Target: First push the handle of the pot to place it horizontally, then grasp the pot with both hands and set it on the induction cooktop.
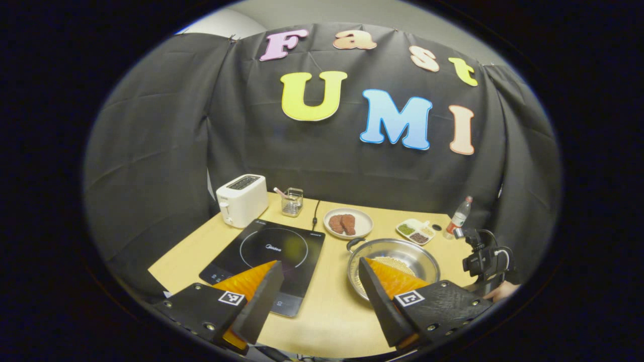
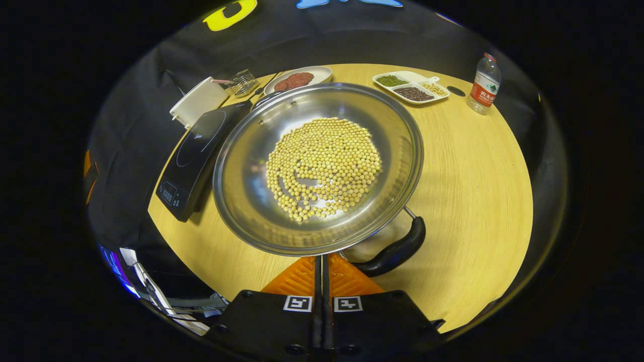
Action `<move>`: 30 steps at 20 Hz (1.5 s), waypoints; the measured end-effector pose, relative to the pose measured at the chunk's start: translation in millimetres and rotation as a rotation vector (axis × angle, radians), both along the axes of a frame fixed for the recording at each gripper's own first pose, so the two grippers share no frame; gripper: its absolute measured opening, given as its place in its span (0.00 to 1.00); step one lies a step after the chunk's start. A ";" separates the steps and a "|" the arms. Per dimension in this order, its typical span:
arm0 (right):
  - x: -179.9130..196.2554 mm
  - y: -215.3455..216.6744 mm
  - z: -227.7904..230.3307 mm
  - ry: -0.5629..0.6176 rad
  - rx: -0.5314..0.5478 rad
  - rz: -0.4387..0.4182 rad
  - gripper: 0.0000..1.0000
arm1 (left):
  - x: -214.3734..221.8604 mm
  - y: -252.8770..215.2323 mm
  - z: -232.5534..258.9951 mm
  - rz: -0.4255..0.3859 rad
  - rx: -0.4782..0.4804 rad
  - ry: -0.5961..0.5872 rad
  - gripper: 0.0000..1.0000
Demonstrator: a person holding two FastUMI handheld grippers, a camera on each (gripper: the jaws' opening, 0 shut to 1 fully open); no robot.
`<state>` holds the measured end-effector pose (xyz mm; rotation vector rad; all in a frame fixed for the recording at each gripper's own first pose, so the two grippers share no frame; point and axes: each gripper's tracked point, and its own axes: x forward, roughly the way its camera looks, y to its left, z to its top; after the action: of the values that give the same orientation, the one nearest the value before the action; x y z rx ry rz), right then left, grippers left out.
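In the right gripper view the pot (image 2: 319,168) sits on the table (image 2: 473,191) just ahead of the right gripper (image 2: 322,266), whose fingers are pressed together with nothing between them, the pot's black handle (image 2: 397,249) lying just beside them to the right. In the left gripper view the left gripper (image 1: 319,289) hovers with fingers wide apart, the pot beyond its right finger and the induction cooktop (image 1: 266,256) beyond its left. The pot holds pale round beans (image 2: 322,168); a plate (image 1: 348,222) carries reddish-brown pieces, and a divided dish (image 2: 410,86) holds green, dark and pale grains.
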<state>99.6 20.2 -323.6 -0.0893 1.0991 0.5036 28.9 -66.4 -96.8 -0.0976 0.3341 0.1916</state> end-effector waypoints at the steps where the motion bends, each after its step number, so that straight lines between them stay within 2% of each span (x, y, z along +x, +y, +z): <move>1: 3.0 -4.7 -0.1 -0.006 -0.007 -0.003 0.02 | -0.1 -0.1 0.5 0.003 -0.002 0.001 0.89; 3: 8.7 -14.4 -1.0 -0.013 -0.019 -0.010 0.02 | -0.6 -0.9 1.3 0.004 -0.004 0.005 0.92; 12: 38.6 -47.6 -1.5 -0.022 -0.044 -0.038 0.02 | 2.8 -6.9 1.4 0.022 0.003 0.033 0.92; 19: 63.1 -72.6 -2.3 -0.017 -0.021 -0.084 0.02 | 5.1 -11.8 1.1 0.039 0.021 0.059 0.92; 30: 92.0 -81.7 0.5 -0.028 0.035 -0.112 0.02 | 6.2 -15.5 2.7 0.033 0.058 0.074 0.92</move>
<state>191.6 -61.5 -323.1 -0.0040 1.0610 0.4202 35.0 -81.9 -94.1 -0.0390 0.4002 0.2381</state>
